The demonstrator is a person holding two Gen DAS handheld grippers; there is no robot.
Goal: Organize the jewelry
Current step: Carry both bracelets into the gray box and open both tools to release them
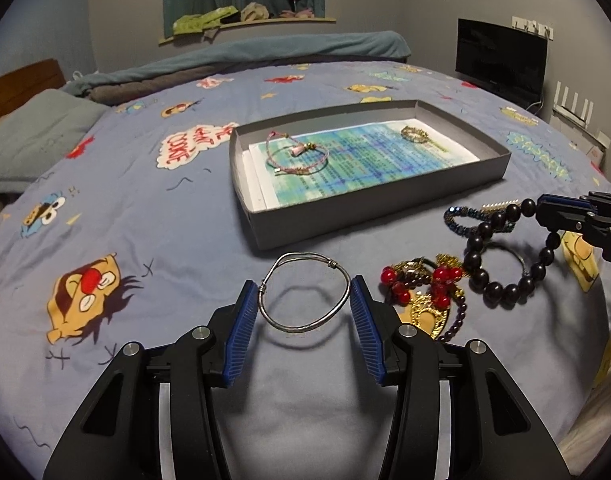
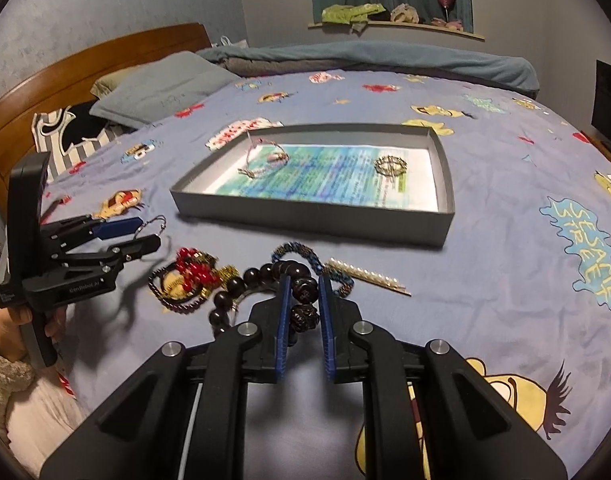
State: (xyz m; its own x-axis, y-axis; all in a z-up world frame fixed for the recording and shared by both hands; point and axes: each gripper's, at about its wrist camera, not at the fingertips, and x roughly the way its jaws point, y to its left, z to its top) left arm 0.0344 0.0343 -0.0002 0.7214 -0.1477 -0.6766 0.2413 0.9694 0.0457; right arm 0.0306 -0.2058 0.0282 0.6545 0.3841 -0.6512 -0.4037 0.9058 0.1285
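My left gripper (image 1: 305,286) is shut on a thin silver bangle (image 1: 301,256), its blue pads pressing the ring's two sides; the bangle hangs just above the blue cartoon bedspread. In the right wrist view the left gripper (image 2: 145,232) and the bangle (image 2: 150,225) show at the left. My right gripper (image 2: 304,280) is shut on a dark wooden bead bracelet (image 2: 289,270). From the left wrist view, that bracelet (image 1: 501,292) dangles from the right gripper (image 1: 545,210). Beyond both lies a grey tray (image 1: 369,216) (image 2: 305,220) lined with printed paper.
The tray holds a pink cord bracelet (image 1: 297,156) and a gold piece (image 1: 415,134). On the bedspread lie a red-bead and gold piece (image 1: 425,284), a blue beaded bracelet (image 1: 457,220) and a pearl bar (image 2: 365,276). A pillow (image 1: 37,136) lies far left. A hand (image 2: 25,320) holds the left gripper.
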